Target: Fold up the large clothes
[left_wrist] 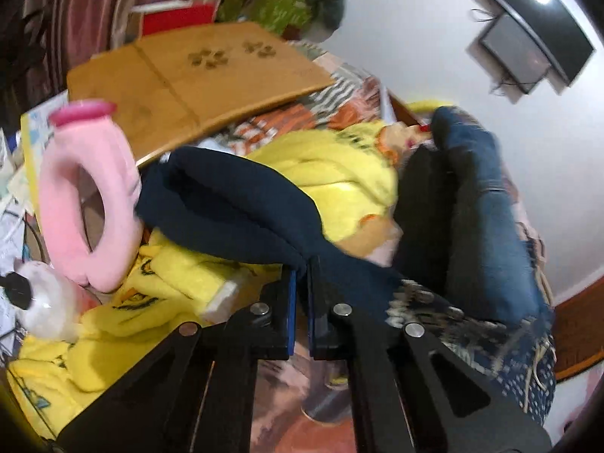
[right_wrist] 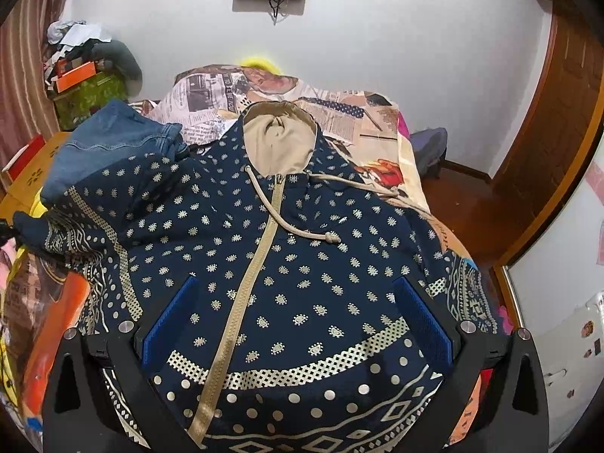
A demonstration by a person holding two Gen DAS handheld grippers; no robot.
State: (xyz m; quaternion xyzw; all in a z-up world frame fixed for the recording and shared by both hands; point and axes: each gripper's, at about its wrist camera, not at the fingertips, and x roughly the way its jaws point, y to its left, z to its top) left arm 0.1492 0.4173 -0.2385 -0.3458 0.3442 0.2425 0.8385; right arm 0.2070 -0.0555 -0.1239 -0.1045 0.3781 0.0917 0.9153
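A navy patterned zip hoodie with a beige hood and drawstring lies face up on the bed. My right gripper is open above its lower front, blue pads wide apart, holding nothing. My left gripper is shut on the dark navy sleeve cuff of the hoodie, at the hoodie's left side; the patterned sleeve trails off to the right. In the right wrist view the sleeve end shows at the far left.
Folded jeans lie by the hoodie's left shoulder, and show in the left wrist view. Yellow garments, a pink neck pillow and a wooden board crowd the left. The printed bedsheet ends near a wooden door.
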